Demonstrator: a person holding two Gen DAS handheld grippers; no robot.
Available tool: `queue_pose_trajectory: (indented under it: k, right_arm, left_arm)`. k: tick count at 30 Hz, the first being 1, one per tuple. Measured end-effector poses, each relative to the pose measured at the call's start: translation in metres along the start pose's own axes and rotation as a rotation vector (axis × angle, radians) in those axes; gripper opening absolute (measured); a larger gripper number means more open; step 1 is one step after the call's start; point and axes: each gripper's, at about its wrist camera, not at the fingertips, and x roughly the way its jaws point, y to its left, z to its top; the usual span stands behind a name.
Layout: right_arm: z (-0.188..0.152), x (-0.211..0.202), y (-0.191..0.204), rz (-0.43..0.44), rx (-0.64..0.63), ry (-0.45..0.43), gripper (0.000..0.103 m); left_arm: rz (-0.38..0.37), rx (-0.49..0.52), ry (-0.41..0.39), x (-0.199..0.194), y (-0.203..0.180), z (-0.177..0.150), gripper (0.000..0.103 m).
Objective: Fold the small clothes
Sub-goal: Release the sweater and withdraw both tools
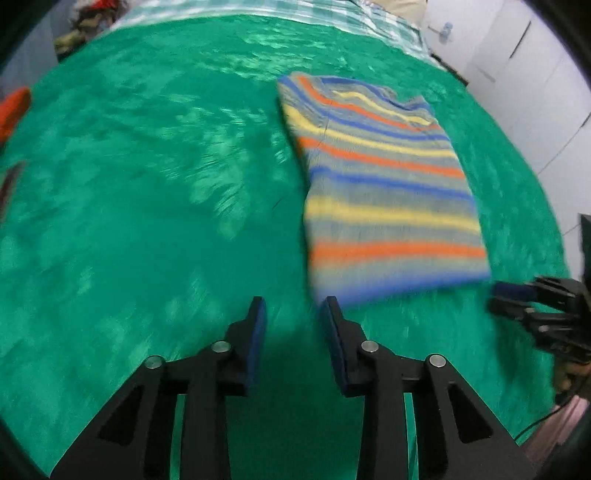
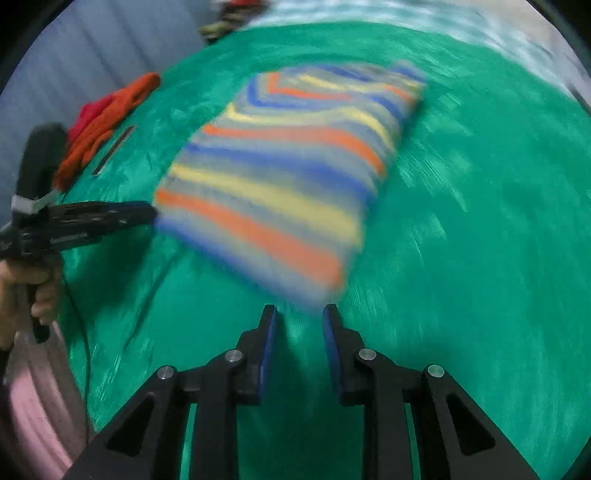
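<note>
Bedding fills both views: a green blanket (image 1: 155, 177) spreads across a bed, with a pale checked sheet (image 1: 295, 14) showing at its far edge. On the blanket lies the striped shirt (image 1: 384, 192), folded into a long rectangle with bands of grey, blue, orange and yellow, its collar end pointing away from us. Both views are blurred, so we cannot make out fine detail in the cloth. At the blanket's left edge we see an orange and red garment (image 2: 107, 122) bunched in a heap, well apart from the striped shirt, with a thin dark strip (image 2: 112, 149) just beside it. Our left claw (image 1: 293, 308) hangs just off the shirt's near left corner, its blue-padded jaws spread and holding nothing. Our right claw (image 2: 300, 314) hangs near the shirt's near right corner, jaws likewise spread and holding nothing. A black cable (image 2: 79, 314) trails down from the left claw's handle.
</note>
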Motion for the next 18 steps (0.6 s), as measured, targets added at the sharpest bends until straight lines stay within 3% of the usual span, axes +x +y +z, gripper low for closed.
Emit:
queue_pose_trajectory:
  k: [1,2,3,5,8,12,18]
  right_arm:
    - [-0.011,-0.013,0.0,-0.004,0.038,-0.021,0.028]
    - [-0.02,-0.027,0.001,-0.019,0.061,-0.05,0.035]
    - [-0.03,-0.042,0.003,-0.039,0.084,-0.085,0.042]
    - [-0.044,-0.065,0.004,-0.057,0.139,-0.141,0.063]
    - [-0.066,-0.096,0.004,-0.051,0.241,-0.214,0.071]
    - [-0.092,-0.115,0.005,-0.073,0.324,-0.257,0.075]
    - [-0.11,-0.115,0.012,-0.112,0.352,-0.234,0.08]
  left_arm:
    - [-0.004,-0.004,-0.008,-0.008,-0.002,-0.005,0.049]
    - [-0.009,-0.009,-0.022,-0.016,-0.005,-0.009,0.065]
    - [-0.004,-0.015,-0.045,-0.027,-0.008,-0.014,0.075]
    - [0.01,-0.014,-0.084,-0.043,-0.016,-0.021,0.079]
    - [0.045,-0.009,-0.123,-0.066,-0.026,-0.029,0.086]
    - [0.081,-0.002,-0.163,-0.082,-0.039,-0.031,0.089]
    - [0.105,0.05,-0.191,-0.096,-0.057,-0.046,0.09]
